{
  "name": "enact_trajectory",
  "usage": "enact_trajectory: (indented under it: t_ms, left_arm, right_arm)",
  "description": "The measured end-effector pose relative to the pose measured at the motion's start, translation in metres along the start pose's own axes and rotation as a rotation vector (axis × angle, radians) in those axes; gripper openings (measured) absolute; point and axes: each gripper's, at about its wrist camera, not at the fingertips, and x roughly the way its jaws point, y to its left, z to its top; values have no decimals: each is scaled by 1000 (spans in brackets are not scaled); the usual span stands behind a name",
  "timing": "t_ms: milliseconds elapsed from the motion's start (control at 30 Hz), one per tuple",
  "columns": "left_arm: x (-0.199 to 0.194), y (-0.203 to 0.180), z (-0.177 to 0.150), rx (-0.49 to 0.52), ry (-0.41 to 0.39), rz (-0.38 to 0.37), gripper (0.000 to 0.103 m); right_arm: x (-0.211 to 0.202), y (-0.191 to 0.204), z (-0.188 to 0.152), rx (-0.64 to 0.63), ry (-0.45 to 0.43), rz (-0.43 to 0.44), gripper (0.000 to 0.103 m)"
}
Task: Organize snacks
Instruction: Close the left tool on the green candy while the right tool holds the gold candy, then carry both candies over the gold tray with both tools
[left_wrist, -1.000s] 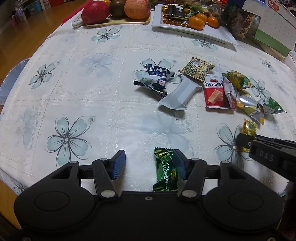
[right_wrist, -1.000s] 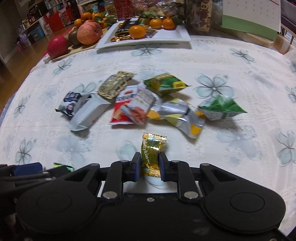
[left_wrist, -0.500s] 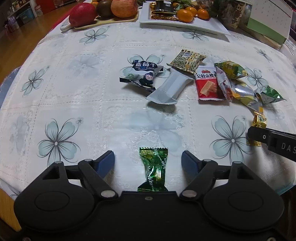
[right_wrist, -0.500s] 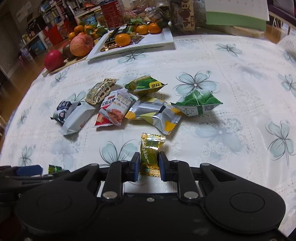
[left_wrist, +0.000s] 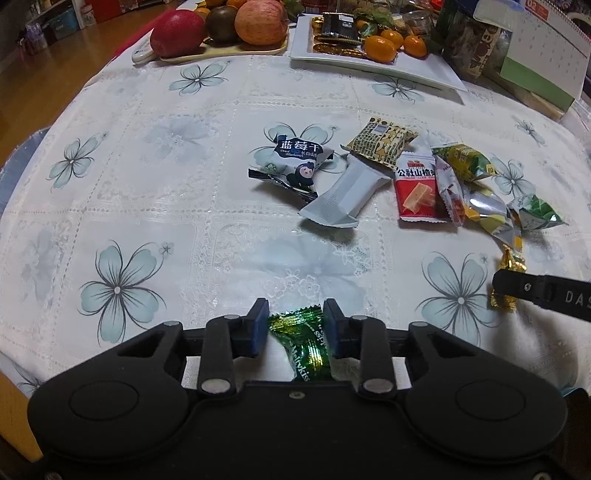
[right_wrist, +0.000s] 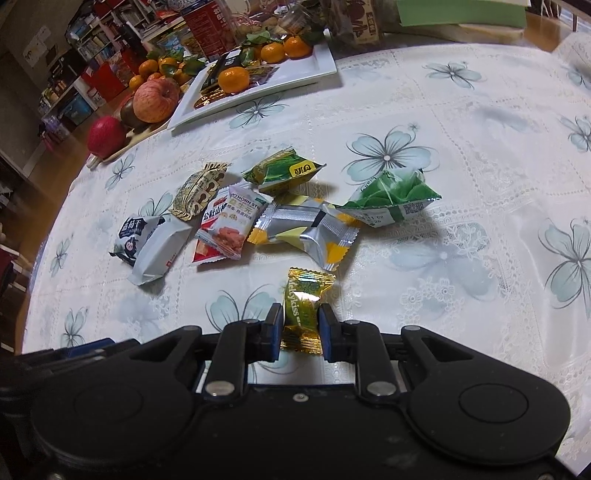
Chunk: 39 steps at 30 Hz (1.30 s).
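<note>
Your left gripper (left_wrist: 295, 328) clenched the green candy (left_wrist: 304, 347) low over the bench (left_wrist: 184, 184); your right gripper (right_wrist: 300, 326) gripped the gold candy (right_wrist: 302, 306) near the snack pile (right_wrist: 258, 221).

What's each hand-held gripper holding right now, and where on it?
Right hand-held gripper: gold candy, pinched across its lower body. Left hand-held gripper: green candy, fingers at its upper end, apparently gripping.
</note>
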Motion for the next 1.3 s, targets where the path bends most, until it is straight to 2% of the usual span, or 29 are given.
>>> enact_trajectory:
  t_ms: [300, 533, 667, 767, 900, 1067, 1300]
  left_arm:
    - [-17, 8, 2, -37, -73, -6, 40]
    - [-51, 8, -5, -17, -191, -17, 40]
    - [-42, 8, -6, -7, -143, 2, 41]
    - [-27, 5, -2, -13, -94, -35, 41]
    - [-18, -4, -1, 26, -90, 32, 41]
    - [-16, -10, -6, 66, -89, 45, 45]
    - [-3, -11, 0, 41, -52, 78, 45]
  right_arm:
    - [-8, 7, -6, -39, -66, -29, 21]
    - [-36, 3, -10, -31, -146, -10, 21]
    - [-43, 1, -17, -24, -154, -24, 21]
    - [-43, -1, -22, -17, -145, -27, 21]
    - [-42, -1, -25, -19, -139, -30, 21]
    - [-37, -4, -20, 8, -125, -17, 21]
    - [-33, 1, -17, 6, -118, -4, 21]
